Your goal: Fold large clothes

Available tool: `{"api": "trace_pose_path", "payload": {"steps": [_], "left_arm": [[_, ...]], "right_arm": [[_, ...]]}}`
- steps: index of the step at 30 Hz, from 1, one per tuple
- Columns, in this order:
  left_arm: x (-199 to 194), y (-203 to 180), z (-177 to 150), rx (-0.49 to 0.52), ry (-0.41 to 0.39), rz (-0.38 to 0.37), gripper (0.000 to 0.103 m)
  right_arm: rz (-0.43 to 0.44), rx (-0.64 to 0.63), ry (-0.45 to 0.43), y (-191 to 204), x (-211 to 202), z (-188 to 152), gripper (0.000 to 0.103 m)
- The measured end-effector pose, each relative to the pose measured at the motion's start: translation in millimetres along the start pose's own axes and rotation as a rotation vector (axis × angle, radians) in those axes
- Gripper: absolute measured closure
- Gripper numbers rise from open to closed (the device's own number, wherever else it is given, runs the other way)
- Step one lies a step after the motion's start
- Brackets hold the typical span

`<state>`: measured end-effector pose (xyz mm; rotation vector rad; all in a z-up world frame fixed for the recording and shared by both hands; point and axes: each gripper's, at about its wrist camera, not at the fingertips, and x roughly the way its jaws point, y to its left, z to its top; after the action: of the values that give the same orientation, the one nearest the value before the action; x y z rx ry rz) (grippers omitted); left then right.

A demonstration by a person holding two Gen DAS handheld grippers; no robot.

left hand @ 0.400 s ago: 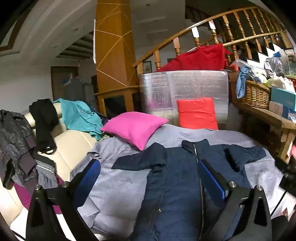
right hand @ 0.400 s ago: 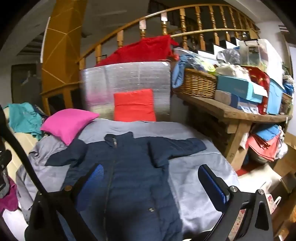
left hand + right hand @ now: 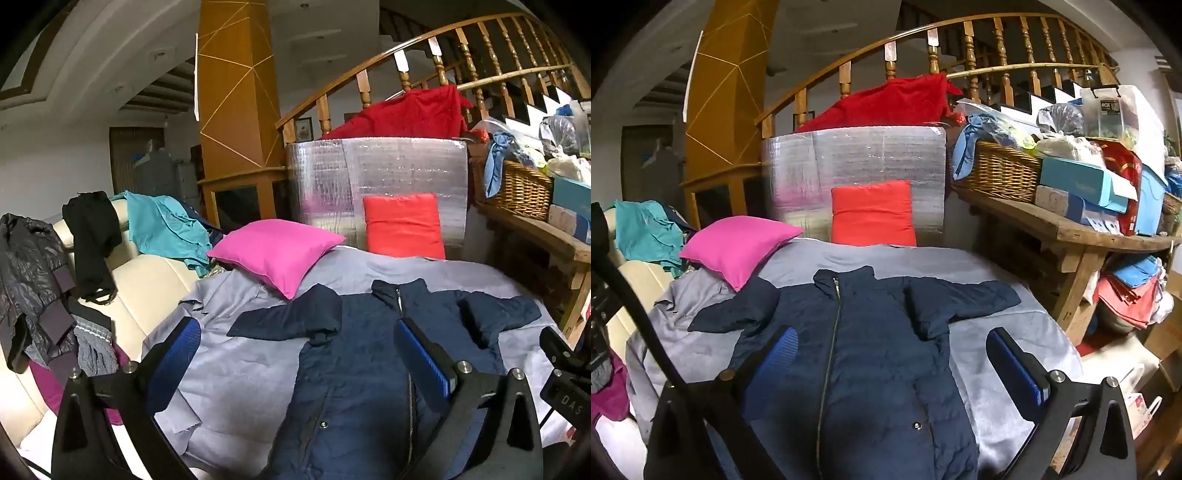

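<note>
Lying flat: quilted navy jacket (image 3: 871,354), grey sheet (image 3: 997,332).

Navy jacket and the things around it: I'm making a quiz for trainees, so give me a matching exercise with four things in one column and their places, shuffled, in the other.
Things:
1. navy jacket
2. pink pillow
3. red cushion
4. wicker basket

Places:
A. on the wooden bench at the right
B. propped upright against the silver panel
C. spread flat on the grey sheet, zipped up
D. at the sheet's far left corner, by the jacket's sleeve

Pairs: 1-C, 2-D, 3-B, 4-A
</note>
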<state>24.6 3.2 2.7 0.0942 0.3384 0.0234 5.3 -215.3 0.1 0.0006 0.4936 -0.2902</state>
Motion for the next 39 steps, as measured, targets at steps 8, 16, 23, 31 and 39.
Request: {"api": "trace_pose_path", "payload": {"steps": [8, 16, 23, 31, 39], "left_arm": [[3, -7, 2, 0.009, 0.003, 0.012, 0.000], [11, -5, 2, 0.004, 0.022, 0.010, 0.000], [20, -9, 3, 0.006, 0.039, 0.015, 0.000], [23, -9, 2, 0.007, 0.042, 0.013, 0.000], [26, -9, 2, 0.007, 0.039, 0.018, 0.000]], "right_arm": [[-0.014, 0.028, 0.007, -3, 1, -10, 0.000], [-0.016, 0.048, 0.023, -7, 9, -12, 0.000], [-0.016, 0.063, 0.023, -12, 15, -9, 0.000], [-0.014, 0.097, -0.067, -18, 7, -5, 0.000], [0.065, 0.108, -0.049, -24, 19, -5, 0.000]]}}
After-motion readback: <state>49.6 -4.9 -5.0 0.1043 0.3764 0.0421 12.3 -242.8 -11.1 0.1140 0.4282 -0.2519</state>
